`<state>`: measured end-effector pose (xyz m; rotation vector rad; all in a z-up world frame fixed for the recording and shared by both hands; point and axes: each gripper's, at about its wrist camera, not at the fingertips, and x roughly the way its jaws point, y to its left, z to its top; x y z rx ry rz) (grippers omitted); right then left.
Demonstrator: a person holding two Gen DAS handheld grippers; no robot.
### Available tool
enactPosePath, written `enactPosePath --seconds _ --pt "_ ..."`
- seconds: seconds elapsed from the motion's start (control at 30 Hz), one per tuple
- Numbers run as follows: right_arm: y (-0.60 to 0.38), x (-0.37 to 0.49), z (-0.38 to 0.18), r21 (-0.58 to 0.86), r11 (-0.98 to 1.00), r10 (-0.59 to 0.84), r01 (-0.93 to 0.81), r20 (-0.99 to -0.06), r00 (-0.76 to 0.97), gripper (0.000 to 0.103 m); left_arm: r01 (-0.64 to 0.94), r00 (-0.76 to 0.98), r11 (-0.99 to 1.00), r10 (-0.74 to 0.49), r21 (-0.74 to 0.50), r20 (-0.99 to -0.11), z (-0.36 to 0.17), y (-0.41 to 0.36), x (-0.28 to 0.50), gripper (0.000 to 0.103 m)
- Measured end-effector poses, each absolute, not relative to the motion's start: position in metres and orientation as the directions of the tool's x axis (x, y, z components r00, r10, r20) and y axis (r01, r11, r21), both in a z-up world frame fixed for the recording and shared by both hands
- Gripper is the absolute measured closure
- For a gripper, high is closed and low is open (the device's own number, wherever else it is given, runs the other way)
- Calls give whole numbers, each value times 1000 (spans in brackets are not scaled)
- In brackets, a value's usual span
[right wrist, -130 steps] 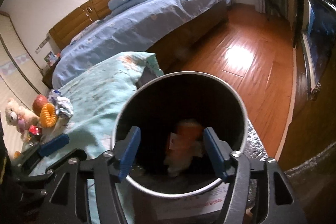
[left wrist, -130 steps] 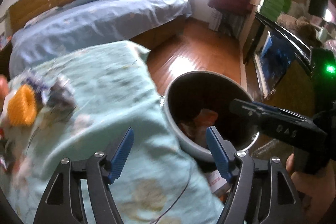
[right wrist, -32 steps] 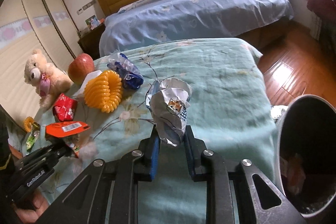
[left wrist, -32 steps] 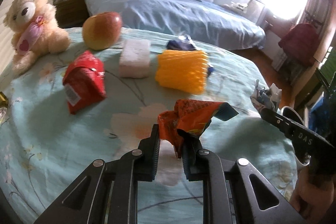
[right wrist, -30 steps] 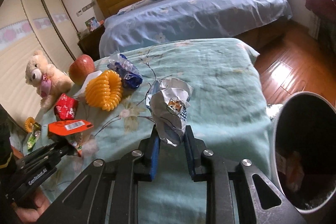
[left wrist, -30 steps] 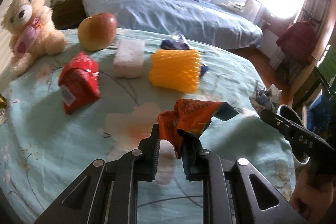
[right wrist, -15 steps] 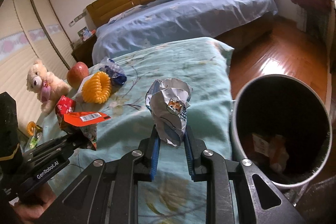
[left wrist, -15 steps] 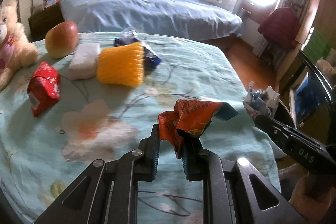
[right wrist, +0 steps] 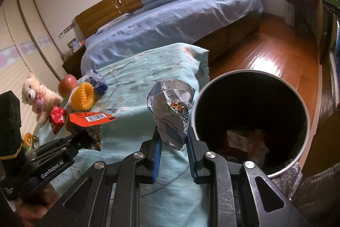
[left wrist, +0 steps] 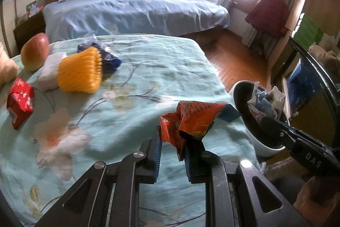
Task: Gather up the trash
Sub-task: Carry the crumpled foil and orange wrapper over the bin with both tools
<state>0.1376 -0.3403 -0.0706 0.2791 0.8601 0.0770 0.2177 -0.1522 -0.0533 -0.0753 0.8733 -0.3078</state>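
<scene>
left gripper point(left wrist: 172, 143): jaws pinch orange wrapper point(left wrist: 191, 118)
right gripper point(right wrist: 173, 143): jaws pinch white wrapper point(right wrist: 172, 112)
bin point(right wrist: 301, 107): 3 o'clock, one
worktop point(left wrist: 148, 69): apple point(left wrist: 35, 51), yellow coil point(left wrist: 79, 72), red packet point(left wrist: 19, 99)

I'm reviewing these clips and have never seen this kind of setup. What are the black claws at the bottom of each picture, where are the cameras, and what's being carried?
There is no robot: a person holds a two-finger gripper in each hand, and a fisheye camera on each looks forward along its fingers. So one picture is the left gripper's view, the other the right gripper's.

The left gripper pinches a crumpled orange wrapper; the right pinches a crumpled white wrapper beside the open trash bin, which already holds some rubbish.

On the floral bedspread lie an apple, a white block, a yellow ribbed item, a blue packet, a red packet and a teddy bear.
</scene>
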Motion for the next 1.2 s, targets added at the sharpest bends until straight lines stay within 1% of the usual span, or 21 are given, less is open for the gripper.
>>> enactPosePath --seconds 0.67,1.2 --pt "-398 123 -71 264 952 97 158 -746 659 81 334 573 928 -341 -168 -745 -50 -215 231 85" --pt "-432 124 -75 266 939 63 218 -757 651 81 399 534 903 -371 -160 -759 -57 -259 242 85"
